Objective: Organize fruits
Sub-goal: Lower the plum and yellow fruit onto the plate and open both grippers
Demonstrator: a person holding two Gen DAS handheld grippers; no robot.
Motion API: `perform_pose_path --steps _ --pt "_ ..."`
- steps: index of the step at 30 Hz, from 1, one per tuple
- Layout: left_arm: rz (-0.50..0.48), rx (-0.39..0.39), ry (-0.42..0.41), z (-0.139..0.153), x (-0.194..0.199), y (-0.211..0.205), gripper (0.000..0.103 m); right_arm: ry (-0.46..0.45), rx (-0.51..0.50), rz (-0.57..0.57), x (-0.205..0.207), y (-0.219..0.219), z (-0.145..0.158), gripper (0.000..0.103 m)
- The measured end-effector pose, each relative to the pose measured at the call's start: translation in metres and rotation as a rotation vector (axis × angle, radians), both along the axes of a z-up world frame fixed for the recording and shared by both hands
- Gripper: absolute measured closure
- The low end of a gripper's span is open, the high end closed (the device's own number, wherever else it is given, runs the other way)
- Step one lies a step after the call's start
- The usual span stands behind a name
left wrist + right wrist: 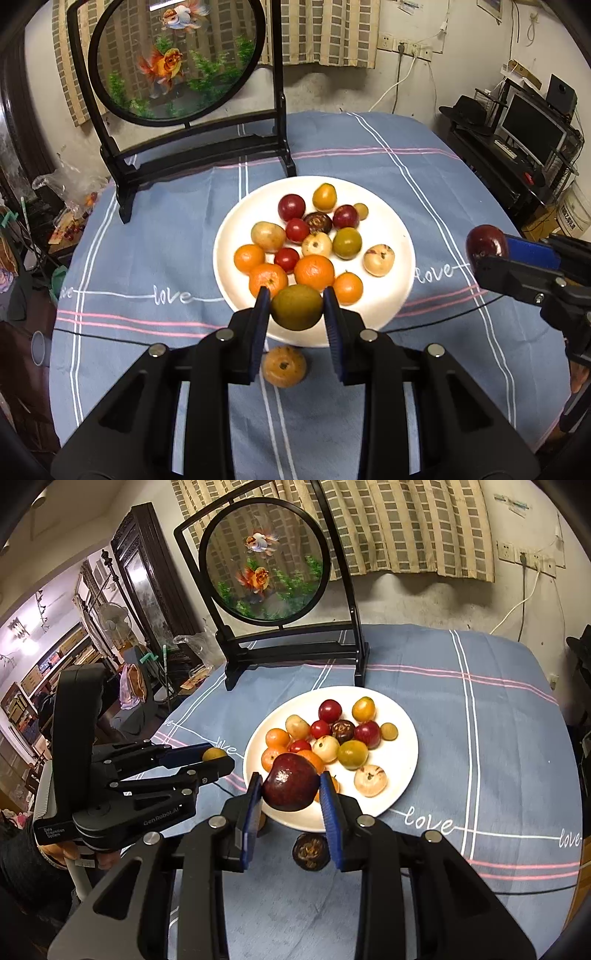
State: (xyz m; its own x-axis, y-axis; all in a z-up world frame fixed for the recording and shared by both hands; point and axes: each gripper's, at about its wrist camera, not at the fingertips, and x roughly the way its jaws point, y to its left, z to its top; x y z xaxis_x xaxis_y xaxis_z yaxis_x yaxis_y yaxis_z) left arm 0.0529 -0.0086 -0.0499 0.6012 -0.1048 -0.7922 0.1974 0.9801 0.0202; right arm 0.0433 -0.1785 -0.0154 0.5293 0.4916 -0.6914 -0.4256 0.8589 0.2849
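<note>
1. The left gripper [296, 308] has its blue pads clamped on an olive-green fruit [296, 307], held above the near rim of the white plate [400, 229].
2. The right gripper [291, 788] is clenched on a dark red plum-like fruit [291, 782], also raised over the plate's near edge.
3. The plate is crowded: oranges, red cherry tomatoes, pale yellowish fruits and a dark brown one fill the middle, while a bare white band shows at its right rim.
4. Two fruits lie off the plate on the blue striped tablecloth [424, 177]: a tan-orange fruit [284, 365] just beside the near rim, and a dark round fruit [311, 851] close to that same edge.
5. There is open cloth to the right of the plate and along the near side.
6. Behind the plate, the black stand of the round goldfish screen [173, 59] comes near the far rim, and a thin black cable [443, 317] crosses the cloth beside the plate.
</note>
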Motion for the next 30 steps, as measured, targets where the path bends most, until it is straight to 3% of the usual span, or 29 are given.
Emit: perform_pose_path --steps 15,30 --pt "0.030 0.022 -0.036 0.011 0.050 0.011 0.074 -0.005 -0.020 0.005 0.041 0.002 -0.006 0.072" --pt "0.001 0.071 0.036 -0.029 0.093 -0.014 0.073 0.026 -0.060 0.053 0.105 0.031 -0.028 0.072"
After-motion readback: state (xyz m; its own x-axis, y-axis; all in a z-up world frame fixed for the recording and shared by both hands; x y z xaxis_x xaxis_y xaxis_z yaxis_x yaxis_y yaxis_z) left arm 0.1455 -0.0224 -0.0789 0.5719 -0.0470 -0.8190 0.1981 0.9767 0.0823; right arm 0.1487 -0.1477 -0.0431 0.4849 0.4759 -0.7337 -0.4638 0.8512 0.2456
